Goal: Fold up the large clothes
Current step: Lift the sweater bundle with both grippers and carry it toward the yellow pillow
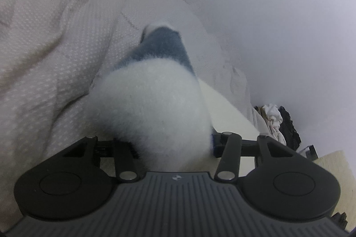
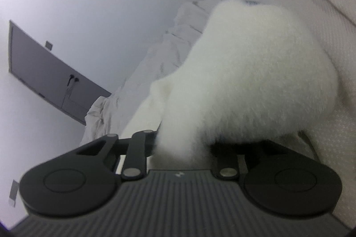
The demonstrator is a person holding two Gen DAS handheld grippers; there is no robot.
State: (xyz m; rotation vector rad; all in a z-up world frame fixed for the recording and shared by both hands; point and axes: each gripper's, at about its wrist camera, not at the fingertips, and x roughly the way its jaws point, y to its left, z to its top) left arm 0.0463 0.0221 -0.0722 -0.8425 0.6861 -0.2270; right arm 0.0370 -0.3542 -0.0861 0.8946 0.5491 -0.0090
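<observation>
Your left gripper [image 1: 173,148] is clamped on a bunch of the fluffy white garment [image 1: 151,107], which bulges out straight ahead of its jaws; a grey-blue band [image 1: 162,47] of the same fleece lies just beyond. Your right gripper [image 2: 184,148] is likewise closed on the fluffy white garment [image 2: 251,81], the pile swelling forward and to its right. Under both lies a dotted bedspread [image 1: 55,58]. A dark clothes pile [image 1: 282,123] sits far right of your left gripper.

No readable text, labels or numbers, only a small unreadable emblem on each gripper body
</observation>
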